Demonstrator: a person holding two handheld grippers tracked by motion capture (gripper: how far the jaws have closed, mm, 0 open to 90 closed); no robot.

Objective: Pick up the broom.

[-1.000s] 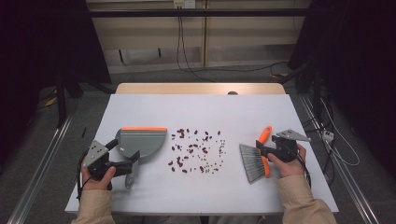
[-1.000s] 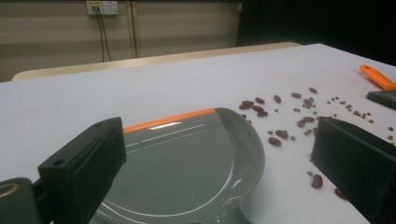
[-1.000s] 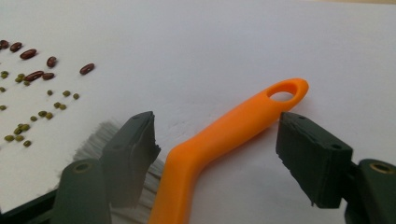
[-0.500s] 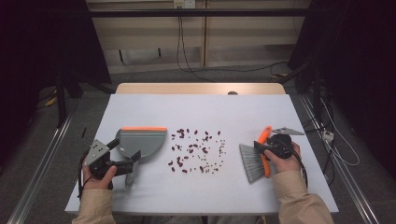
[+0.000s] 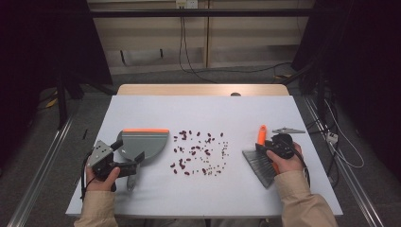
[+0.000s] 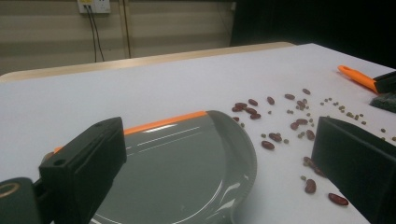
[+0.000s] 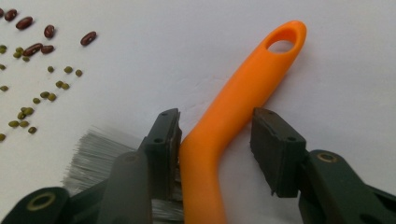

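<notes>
The right gripper [image 7: 215, 128] has just been closing its jaws around the brush [image 7: 243, 98] handle, one pad touching, the other not yet. The left gripper [image 6: 219, 172] stands wide over the dustpan [image 6: 187, 163], so sweeping the beans [image 5: 198, 152] seems imminent.

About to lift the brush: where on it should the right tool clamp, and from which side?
Grip the brush's orange handle at its bend just above the bristles, coming from above. It lies flat between the right tool's jaws, which have just been closing; one pad seems to touch, the other stands clear.

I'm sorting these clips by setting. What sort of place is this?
Probably a lab or recording studio, not a home: a bare white table ringed by dark curtains, loose cables across the floor, and a wall socket.
</notes>
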